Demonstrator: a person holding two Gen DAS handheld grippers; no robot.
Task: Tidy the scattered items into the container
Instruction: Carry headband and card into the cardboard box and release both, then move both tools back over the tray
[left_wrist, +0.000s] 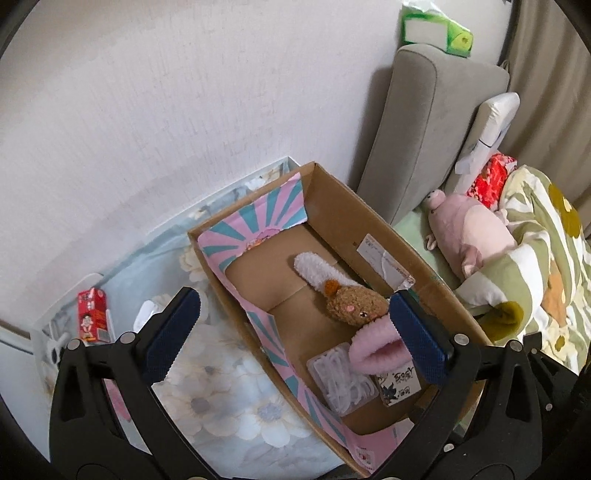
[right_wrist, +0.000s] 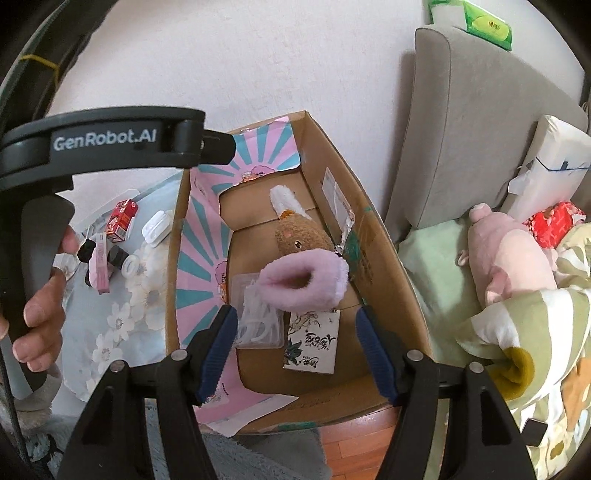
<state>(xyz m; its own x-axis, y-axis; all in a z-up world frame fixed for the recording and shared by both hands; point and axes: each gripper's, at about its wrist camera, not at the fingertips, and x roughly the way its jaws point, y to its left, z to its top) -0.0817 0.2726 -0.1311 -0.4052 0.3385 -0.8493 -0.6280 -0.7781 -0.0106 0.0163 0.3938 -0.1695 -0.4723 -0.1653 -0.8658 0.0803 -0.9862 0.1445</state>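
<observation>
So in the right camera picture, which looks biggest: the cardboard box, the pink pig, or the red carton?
1. Cardboard box
2. Pink pig
3. Red carton

The carton lies farther away, so its true size is unsure.

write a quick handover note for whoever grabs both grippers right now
Left gripper: jaws wide open, empty.
Right gripper: jaws open, empty, over the cardboard box.
Done: in the box lie the plush toy, pink fluffy slipper, clear packet and card pack.
Left: on the floral sheet beside the box, the red carton, a white clip and small bits beside it.
</observation>
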